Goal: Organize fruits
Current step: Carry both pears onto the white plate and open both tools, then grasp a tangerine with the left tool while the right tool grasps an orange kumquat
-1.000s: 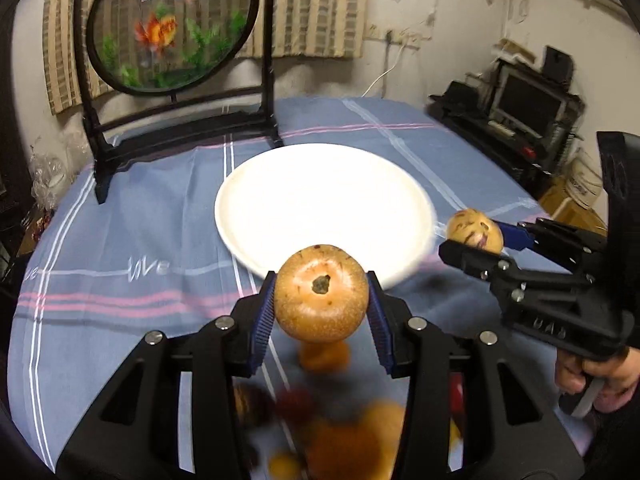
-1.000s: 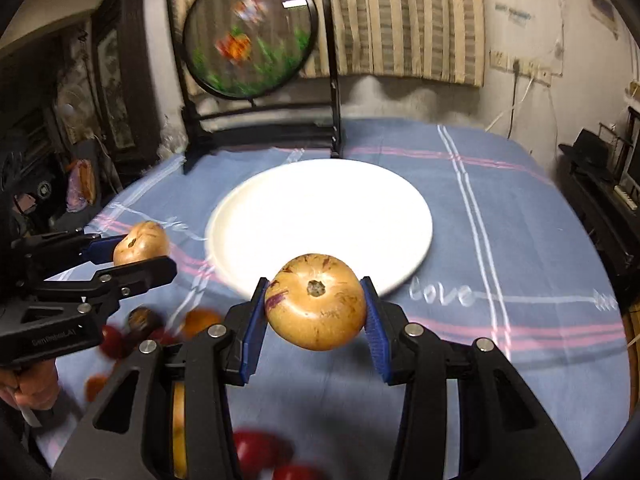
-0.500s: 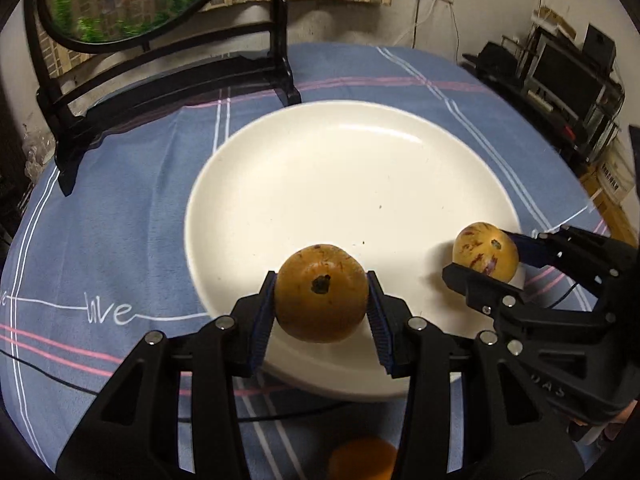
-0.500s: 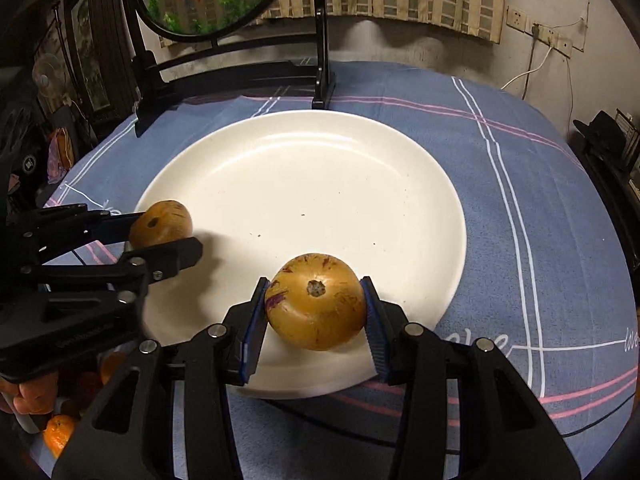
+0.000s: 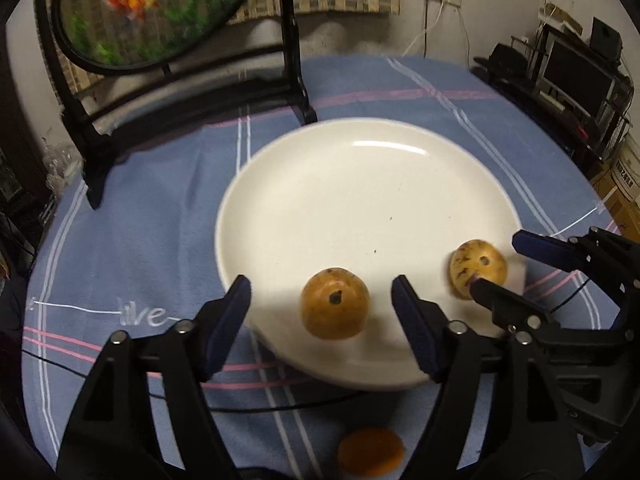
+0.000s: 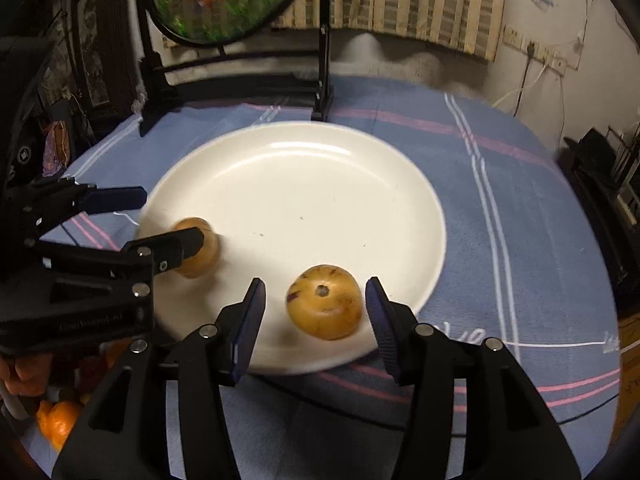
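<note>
A white plate [image 5: 360,184] lies on the blue cloth; it also shows in the right wrist view [image 6: 304,184]. My left gripper [image 5: 320,300] is open, and a brown round fruit [image 5: 335,303] lies on the plate's near edge between its fingers, untouched. My right gripper [image 6: 314,304] is open around a yellow fruit with purple streaks [image 6: 325,301], also on the plate. In the left wrist view the right gripper [image 5: 508,268] and the streaked fruit [image 5: 478,263] show at right. In the right wrist view the left gripper [image 6: 152,220] partly hides the brown fruit [image 6: 200,248].
A round fish-painting screen on a black stand [image 5: 152,12] stands behind the plate. An orange fruit [image 5: 370,450] lies on the cloth near me, and more orange fruit [image 6: 60,420] lies at lower left in the right wrist view. A black cable crosses the cloth.
Both grippers carried their fruits over the plate, lowered them onto its near edge, then opened and let go. Both fruits now rest on the plate.
</note>
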